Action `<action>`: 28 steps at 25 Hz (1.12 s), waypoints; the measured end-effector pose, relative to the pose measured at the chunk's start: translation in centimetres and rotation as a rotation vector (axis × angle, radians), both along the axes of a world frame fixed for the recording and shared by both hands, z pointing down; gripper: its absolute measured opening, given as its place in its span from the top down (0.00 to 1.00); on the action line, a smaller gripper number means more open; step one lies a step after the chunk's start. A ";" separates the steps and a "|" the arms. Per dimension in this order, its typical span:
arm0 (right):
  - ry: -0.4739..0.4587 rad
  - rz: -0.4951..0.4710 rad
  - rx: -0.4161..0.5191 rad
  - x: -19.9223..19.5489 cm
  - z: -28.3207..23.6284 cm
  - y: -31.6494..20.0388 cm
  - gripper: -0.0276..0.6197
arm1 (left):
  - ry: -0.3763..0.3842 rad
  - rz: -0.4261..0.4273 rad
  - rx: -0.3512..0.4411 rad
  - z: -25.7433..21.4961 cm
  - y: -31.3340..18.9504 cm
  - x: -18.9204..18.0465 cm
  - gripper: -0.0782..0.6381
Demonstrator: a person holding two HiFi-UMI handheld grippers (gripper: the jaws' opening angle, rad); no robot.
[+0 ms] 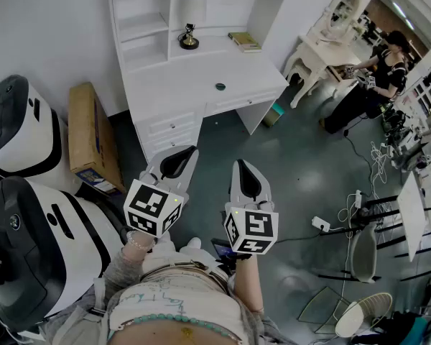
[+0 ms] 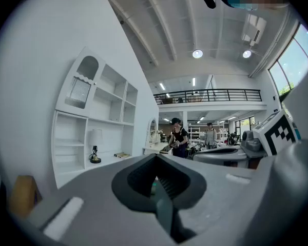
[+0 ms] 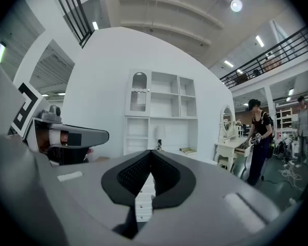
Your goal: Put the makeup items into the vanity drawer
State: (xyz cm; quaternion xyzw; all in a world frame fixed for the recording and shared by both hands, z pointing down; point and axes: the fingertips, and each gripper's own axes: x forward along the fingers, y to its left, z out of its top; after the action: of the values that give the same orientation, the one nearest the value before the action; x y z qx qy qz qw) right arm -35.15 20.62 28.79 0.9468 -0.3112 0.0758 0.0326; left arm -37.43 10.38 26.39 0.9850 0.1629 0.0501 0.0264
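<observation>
Head view is showing the approach step. Left gripper (image 1: 192, 150) and right gripper (image 1: 241, 164) are hanging closed and empty, well apart from the white shelved table (image 1: 194, 92) at 12 o'clock, which is carrying a small dark round item (image 1: 220, 86). The next move is likely calling for stepping closer and opening one gripper.

- Dark grey-green floor (image 1: 226, 146) open from 12 to 2 o'clock ahead of left gripper (image 1: 187, 155) and right gripper (image 1: 244, 169). Straight path to white desk with shelf unit (image 1: 194, 77) at 12.
- Desk top mostly bare: black-and-gold lamp (image 1: 189, 38) at back, greenish book (image 1: 244, 42) back right, small dark round item (image 1: 220, 87) near front edge.
- Brown cardboard box (image 1: 90, 135) at 10, near desk's left side.
- White-and-black rounded machines (image 1: 29, 236) block 8 to 10.
- White power strip with trailing cables (image 1: 321, 224) at 3.
- Pale chair (image 1: 362, 250) at 4.
- Person (image 1: 373, 70) at white dressing table with oval mirror (image 1: 323, 52) at 2, well apart.
</observation>
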 end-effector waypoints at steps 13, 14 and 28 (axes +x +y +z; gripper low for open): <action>-0.005 -0.053 0.016 -0.7 -0.3 1.7 0.91 | -0.019 -0.013 -0.021 0.5 1.9 -0.6 0.89; -0.007 -0.057 0.010 -0.7 -0.3 1.9 0.91 | -0.018 -0.018 -0.022 0.5 2.1 -0.6 0.89; -0.017 -0.096 0.004 1.0 0.3 1.9 0.91 | -0.030 -0.056 -0.041 1.3 1.8 0.9 0.89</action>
State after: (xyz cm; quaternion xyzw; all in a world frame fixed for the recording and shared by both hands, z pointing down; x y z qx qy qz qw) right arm -34.12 22.54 29.10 0.9301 -0.3567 0.0819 0.0318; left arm -36.57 12.21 27.71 0.9876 0.1357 0.0606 0.0506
